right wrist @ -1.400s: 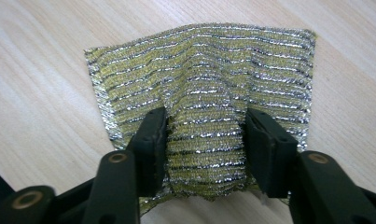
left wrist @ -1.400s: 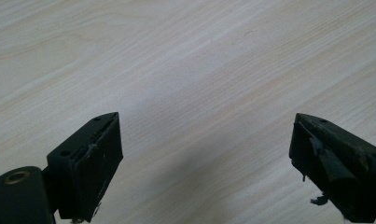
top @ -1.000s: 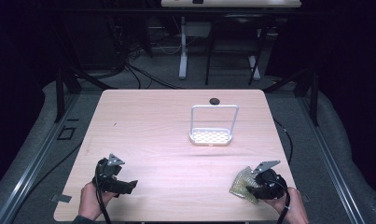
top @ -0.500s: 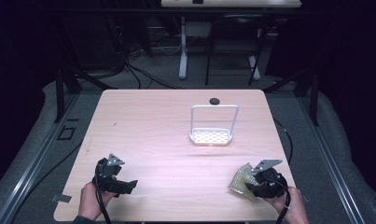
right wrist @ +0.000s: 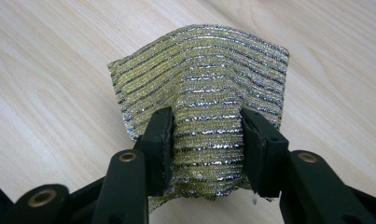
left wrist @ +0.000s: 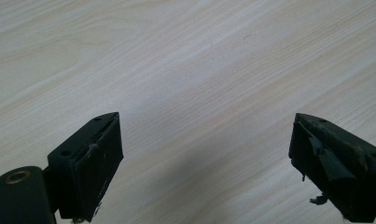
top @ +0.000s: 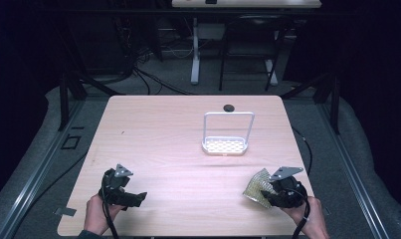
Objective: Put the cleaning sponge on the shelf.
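Observation:
A gold and silver striped scouring pad (right wrist: 206, 88) is pinched between the two black jaws of my right gripper (right wrist: 206, 128), which is shut on it; the pad bulges between the pads. In the high view the same scouring pad (top: 256, 186) sticks out to the left of my right gripper (top: 267, 191) at the table's front right. My left gripper (top: 138, 197) rests at the front left, held in a hand. Its jaws stand wide apart over bare wood, so my left gripper (left wrist: 204, 163) is open with nothing in it.
A white wire-framed soap rack (top: 227, 145) stands right of the table's middle. A small black round object (top: 229, 107) lies near the far edge. The light wooden table (top: 163, 144) has dark floor, cables and metal stands around it.
The right gripper and the scouring pad have shifted slightly. The left gripper has stayed where it was.

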Action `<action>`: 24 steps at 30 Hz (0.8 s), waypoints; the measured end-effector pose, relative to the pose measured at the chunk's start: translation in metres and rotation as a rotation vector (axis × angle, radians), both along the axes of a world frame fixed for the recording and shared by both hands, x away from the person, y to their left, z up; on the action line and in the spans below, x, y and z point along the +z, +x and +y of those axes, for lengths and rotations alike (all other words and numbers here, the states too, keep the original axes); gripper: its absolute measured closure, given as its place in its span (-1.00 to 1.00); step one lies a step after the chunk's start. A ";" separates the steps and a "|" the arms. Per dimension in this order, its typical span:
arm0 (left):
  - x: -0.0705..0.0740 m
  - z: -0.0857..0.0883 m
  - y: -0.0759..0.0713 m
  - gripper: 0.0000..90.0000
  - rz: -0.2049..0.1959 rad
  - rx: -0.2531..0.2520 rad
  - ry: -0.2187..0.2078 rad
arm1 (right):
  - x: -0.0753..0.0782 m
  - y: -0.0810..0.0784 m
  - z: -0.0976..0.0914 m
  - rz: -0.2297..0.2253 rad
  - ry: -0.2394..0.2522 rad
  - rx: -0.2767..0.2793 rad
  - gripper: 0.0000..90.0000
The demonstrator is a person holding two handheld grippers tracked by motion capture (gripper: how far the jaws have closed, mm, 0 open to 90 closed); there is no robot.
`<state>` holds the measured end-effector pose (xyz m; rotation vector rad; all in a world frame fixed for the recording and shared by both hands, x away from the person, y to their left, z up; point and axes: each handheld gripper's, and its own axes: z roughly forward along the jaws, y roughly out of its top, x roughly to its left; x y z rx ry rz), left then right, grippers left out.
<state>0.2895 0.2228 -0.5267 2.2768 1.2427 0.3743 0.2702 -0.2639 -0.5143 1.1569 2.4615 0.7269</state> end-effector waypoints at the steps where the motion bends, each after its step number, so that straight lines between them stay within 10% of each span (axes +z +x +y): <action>1: 0.000 0.000 0.000 -0.78 0.002 0.004 -0.001 | 0.000 0.001 0.000 -0.008 -0.005 0.005 0.27; 24: 0.001 0.002 0.001 -0.76 -0.028 0.003 -0.010 | 0.013 0.010 0.016 -0.064 0.007 0.016 0.26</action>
